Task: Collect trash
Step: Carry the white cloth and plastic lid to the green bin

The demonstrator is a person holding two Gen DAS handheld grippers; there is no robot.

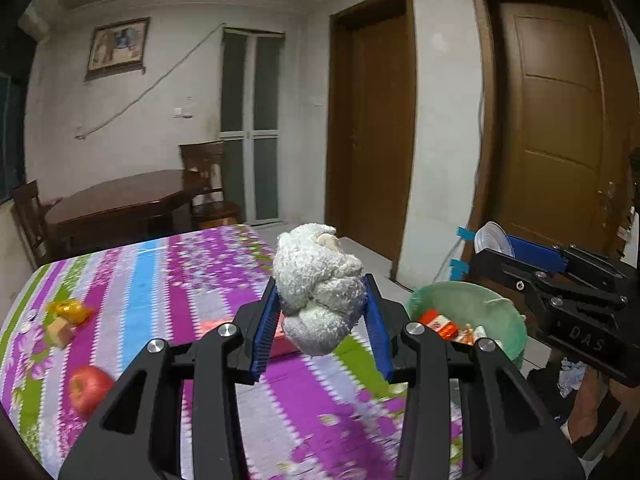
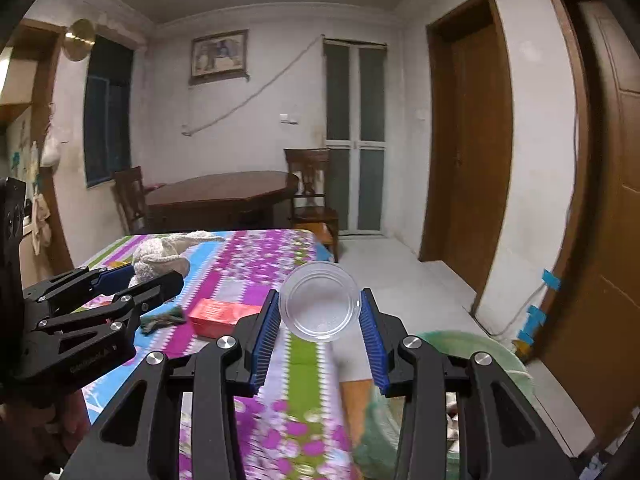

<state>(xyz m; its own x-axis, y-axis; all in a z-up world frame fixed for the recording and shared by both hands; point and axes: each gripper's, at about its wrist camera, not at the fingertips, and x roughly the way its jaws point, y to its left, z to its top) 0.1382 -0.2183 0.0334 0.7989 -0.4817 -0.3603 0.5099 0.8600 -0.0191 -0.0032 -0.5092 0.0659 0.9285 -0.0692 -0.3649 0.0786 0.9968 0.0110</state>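
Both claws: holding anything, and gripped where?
Left claw is shut on a bunched white fluffy cloth, pinched across its middle. Right claw is shut on a clear plastic cup, pads on opposite sides of its wall.

Tablecloth [image 1: 168,280] pattern blurred; green basin [image 2: 496,356] partly behind fingers [image 2: 374,344].

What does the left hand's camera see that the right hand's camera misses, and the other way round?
Only the left wrist view shows the red apple, the yellow scraps near the table's far left edge, and wrappers inside the green bin.

Only the right wrist view shows a dark green scrap on the cloth.

Both show the left gripper shut on a white rag, the right gripper shut on a clear plastic cup, the pink box and the striped tablecloth.
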